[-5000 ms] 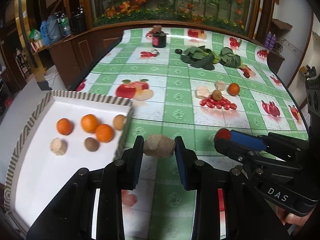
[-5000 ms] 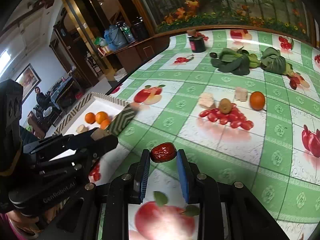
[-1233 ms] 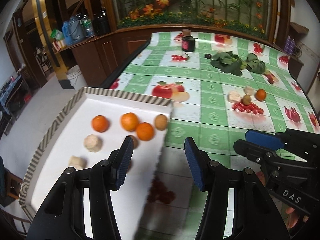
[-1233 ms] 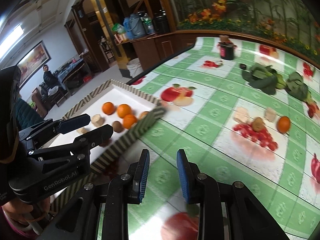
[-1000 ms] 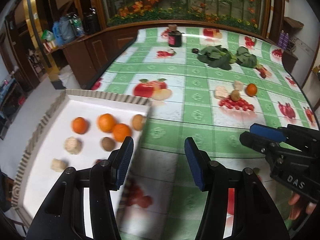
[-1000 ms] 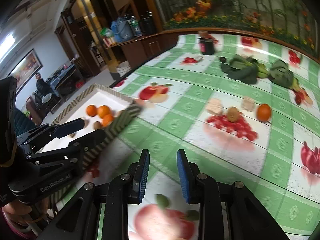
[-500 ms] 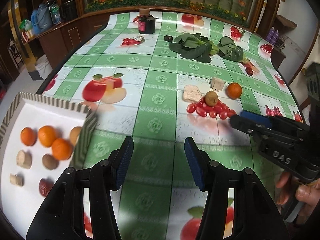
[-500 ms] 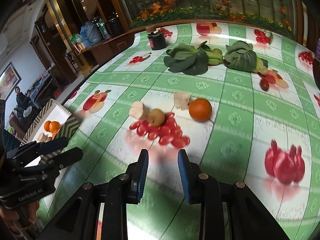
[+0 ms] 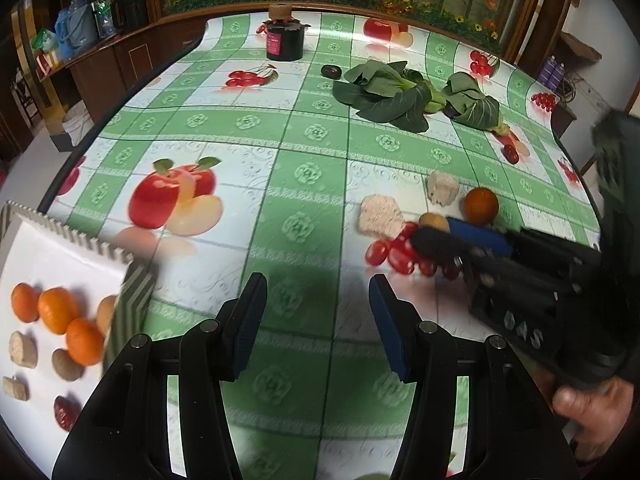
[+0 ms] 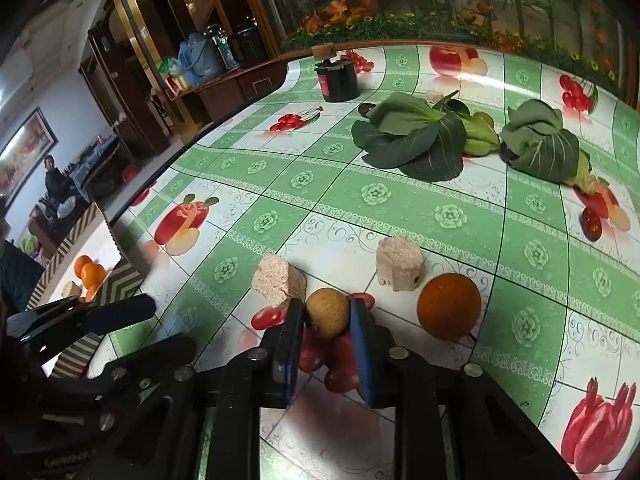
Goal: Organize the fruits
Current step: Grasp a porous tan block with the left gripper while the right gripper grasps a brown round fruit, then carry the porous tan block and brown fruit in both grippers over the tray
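Since the right hand-held gripper [image 10: 327,322] has clamped onto the small brown round fruit [image 10: 327,312] at its very tips, a slip is the main risk: the fruit is round, only the pad ends are bearing on it, and it could be squeezed out forward. It sits atop a cluster of cherry tomatoes [image 10: 336,360] on the tabletop [image 10: 400,208]; tomatoes could be dragged or rolled off if the lift is skewed. The beige chunk [image 10: 278,280] at 10 o'clock of the fruit is just beside the left pad and could be nudged. The orange [image 10: 448,306] at 3 o'clock is near, apart.

The left hand-held gripper [image 9: 318,320] is held open and empty over bare tabletop.

From the right wrist view, the pad contact on the fruit is shown clearly; in the left wrist view it is blurred and mostly hidden behind the right gripper's fingers. Only the left wrist view shows the tray [image 9: 52,256] contents well: oranges, brown fruits, beige pieces and a red date at 8 o'clock, with free space left for a drop.
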A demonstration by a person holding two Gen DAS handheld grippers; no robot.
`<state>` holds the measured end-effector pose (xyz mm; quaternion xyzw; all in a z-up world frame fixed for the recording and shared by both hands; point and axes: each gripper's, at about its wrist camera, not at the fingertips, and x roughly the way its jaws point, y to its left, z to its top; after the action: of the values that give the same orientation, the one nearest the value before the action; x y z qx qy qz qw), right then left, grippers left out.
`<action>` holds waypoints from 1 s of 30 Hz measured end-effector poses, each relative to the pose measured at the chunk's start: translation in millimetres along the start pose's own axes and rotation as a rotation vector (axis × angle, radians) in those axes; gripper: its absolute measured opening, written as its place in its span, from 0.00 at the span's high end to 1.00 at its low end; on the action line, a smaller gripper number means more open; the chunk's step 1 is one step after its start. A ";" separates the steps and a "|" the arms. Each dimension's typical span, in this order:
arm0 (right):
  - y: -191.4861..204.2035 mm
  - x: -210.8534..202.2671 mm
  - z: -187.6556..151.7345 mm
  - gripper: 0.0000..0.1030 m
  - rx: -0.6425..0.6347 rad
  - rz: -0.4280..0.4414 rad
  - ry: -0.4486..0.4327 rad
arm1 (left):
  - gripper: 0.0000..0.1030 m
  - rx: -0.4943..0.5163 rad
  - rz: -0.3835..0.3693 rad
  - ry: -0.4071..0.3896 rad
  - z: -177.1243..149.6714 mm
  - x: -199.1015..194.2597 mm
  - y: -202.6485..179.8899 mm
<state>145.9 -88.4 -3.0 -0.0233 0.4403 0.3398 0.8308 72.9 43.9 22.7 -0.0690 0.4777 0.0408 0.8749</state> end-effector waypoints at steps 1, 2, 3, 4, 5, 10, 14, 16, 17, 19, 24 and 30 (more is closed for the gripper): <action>-0.5 -1.6 -0.8 0.78 -0.004 -0.008 0.003 | 0.48 0.002 -0.005 -0.002 2.4 1.8 -2.1; -1.9 -4.6 -1.3 0.78 -0.006 -0.021 0.001 | 0.49 0.002 -0.011 -0.004 4.5 3.3 -4.0; -4.5 -10.0 -1.9 0.78 0.000 -0.023 -0.011 | 0.49 0.001 -0.018 -0.008 7.4 5.6 -6.5; -7.3 -14.7 -2.1 0.78 0.010 -0.018 -0.021 | 0.49 0.001 -0.022 -0.011 9.8 7.6 -8.5; -10.5 -20.4 -1.7 0.78 0.022 -0.018 -0.034 | 0.49 0.002 -0.029 -0.015 12.9 10.4 -11.4; -24.9 -42.7 0.8 0.78 0.064 -0.032 -0.082 | 0.49 0.005 -0.059 -0.006 25.7 30.0 -23.4; -33.8 -45.3 0.8 0.78 0.091 -0.028 -0.084 | 0.49 0.016 -0.056 -0.013 31.7 39.8 -29.5; -36.3 -43.5 0.4 0.78 0.096 -0.023 -0.078 | 0.49 0.028 -0.059 -0.027 31.4 40.6 -31.4; -36.1 -42.8 0.4 0.78 0.094 -0.021 -0.075 | 0.53 0.027 -0.065 -0.030 30.8 40.4 -31.1; -34.0 -42.1 0.6 0.78 0.088 -0.018 -0.074 | 0.71 0.033 -0.063 -0.036 28.9 39.2 -30.1; -21.5 -41.2 0.8 0.78 0.067 -0.014 -0.066 | 0.71 0.029 -0.065 -0.032 20.3 31.4 -24.1; -3.2 -45.8 -10.0 0.78 0.051 -0.017 -0.054 | 0.71 0.011 -0.038 -0.048 2.3 7.3 -14.9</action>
<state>123.1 -119.1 24.3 0.0036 0.4259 0.3220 0.8455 80.7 29.6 19.0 -0.0726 0.4554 0.0231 0.8870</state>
